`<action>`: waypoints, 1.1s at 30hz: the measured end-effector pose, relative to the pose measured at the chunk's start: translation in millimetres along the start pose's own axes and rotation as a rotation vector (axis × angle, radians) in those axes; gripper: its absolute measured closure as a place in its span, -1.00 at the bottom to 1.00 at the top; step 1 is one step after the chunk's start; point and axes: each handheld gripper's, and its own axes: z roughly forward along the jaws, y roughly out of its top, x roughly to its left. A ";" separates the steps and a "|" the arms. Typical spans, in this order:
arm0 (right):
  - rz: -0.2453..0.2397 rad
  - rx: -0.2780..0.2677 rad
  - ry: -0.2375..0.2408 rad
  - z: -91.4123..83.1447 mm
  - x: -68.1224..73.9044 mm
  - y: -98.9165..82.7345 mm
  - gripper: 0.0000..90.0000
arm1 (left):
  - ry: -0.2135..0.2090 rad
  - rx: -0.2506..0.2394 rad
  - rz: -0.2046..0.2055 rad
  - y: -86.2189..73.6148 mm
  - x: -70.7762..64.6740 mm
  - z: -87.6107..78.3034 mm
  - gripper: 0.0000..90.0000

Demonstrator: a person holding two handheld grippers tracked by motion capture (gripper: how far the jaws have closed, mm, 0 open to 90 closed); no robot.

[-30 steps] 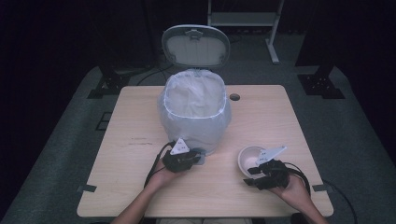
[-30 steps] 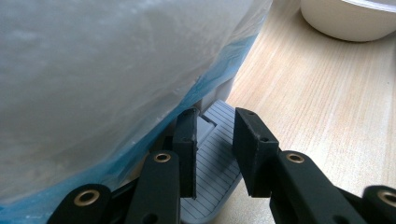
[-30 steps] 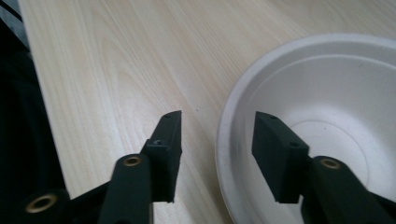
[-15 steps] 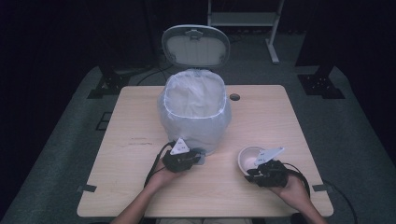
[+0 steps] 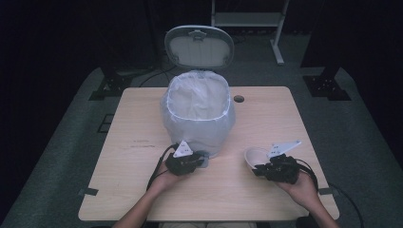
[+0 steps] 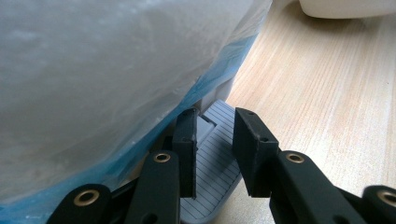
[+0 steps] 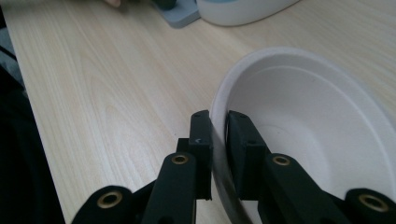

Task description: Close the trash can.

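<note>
White paper bowl [image 7: 317,140] is pinched at its rim by the right gripper [image 7: 218,122], just closed; the bin's pedal [image 6: 212,168] is pressed beneath the left gripper's [image 6: 215,120] narrowed jaws, lid [image 5: 199,46] raised; emptying remains.

No legible text, label, brand, number or sign is found in any view. The small marks on the desk [image 5: 142,142] left of the bin, in the high view, are too faint and too small to be read as writing.
</note>
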 end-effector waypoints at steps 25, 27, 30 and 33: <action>0.123 -0.059 0.072 -21.0 -17.2 20.2 0.86 | -0.001 -0.002 0.000 -0.1 0.0 0.1 0.57; 0.126 -0.069 0.076 -24.2 -18.1 22.6 0.86 | -0.001 -0.005 -0.001 -0.2 0.1 0.3 0.57; 0.129 -0.086 0.084 -29.4 -19.2 26.7 0.86 | 0.000 -0.002 0.000 -0.1 0.0 0.1 0.57; 0.133 -0.097 0.088 -35.3 -19.3 31.3 0.86 | 0.000 -0.002 0.000 -0.1 0.0 0.1 0.57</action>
